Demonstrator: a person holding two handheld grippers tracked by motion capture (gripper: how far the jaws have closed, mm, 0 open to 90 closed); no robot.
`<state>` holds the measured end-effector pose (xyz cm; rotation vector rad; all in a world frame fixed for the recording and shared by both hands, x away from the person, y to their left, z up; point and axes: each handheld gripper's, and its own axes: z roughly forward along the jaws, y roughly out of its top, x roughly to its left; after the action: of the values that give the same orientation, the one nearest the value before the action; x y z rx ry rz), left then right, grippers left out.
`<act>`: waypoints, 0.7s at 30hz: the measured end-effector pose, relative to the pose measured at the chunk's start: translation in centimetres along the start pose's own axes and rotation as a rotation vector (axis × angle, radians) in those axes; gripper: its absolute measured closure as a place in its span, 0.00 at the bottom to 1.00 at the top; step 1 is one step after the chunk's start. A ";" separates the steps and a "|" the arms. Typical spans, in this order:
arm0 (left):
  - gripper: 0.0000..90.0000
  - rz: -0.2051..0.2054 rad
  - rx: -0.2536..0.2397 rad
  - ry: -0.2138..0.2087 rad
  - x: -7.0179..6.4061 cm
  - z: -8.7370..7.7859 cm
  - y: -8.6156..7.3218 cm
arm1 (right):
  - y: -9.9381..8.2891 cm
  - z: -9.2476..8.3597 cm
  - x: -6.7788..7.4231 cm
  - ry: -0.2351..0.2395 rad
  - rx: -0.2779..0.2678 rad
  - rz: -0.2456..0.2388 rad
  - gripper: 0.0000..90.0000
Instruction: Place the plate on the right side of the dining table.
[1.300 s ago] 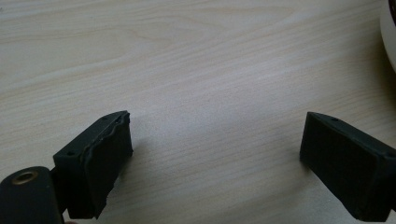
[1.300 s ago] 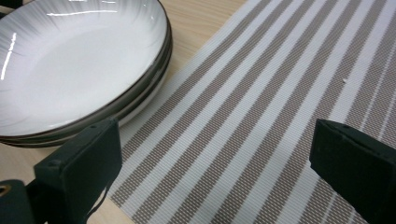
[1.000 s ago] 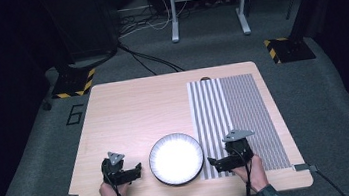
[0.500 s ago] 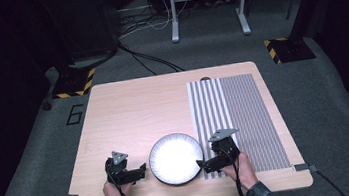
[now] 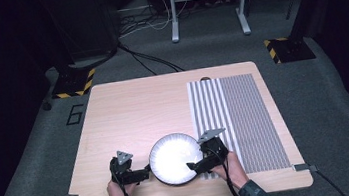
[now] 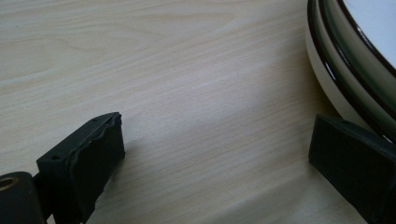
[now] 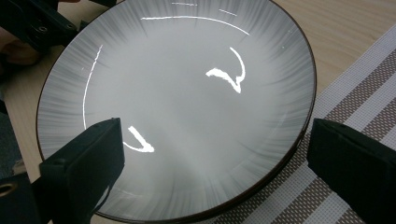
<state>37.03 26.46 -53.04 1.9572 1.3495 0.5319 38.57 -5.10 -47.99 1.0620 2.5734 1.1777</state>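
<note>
flanking plate (image 5: 174, 158), both grippers parted

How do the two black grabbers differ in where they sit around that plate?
The left gripper sits beside the plate on bare wood, one jaw next to its rim; the right gripper reaches over the rim, one jaw above the plate's face. The left gripper lies wholly over the table; the right gripper comes in from the side of the striped placemat. Both stand open, holding nothing.
</note>
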 end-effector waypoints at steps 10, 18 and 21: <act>0.05 0.002 0.005 0.009 -0.2 0.0 0.0 | -0.1 0.3 0.3 0.001 -0.016 0.002 0.03; 0.05 0.004 0.006 0.013 -0.3 0.0 0.0 | -0.1 0.5 0.5 -0.011 -0.029 0.009 0.03; 0.05 -0.005 0.004 0.021 -0.3 0.1 0.1 | -0.2 0.6 0.5 -0.013 -0.031 0.006 0.04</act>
<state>36.99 26.10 -53.04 1.9565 1.3683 0.5490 38.31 -4.48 -48.41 1.0683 2.5353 1.2045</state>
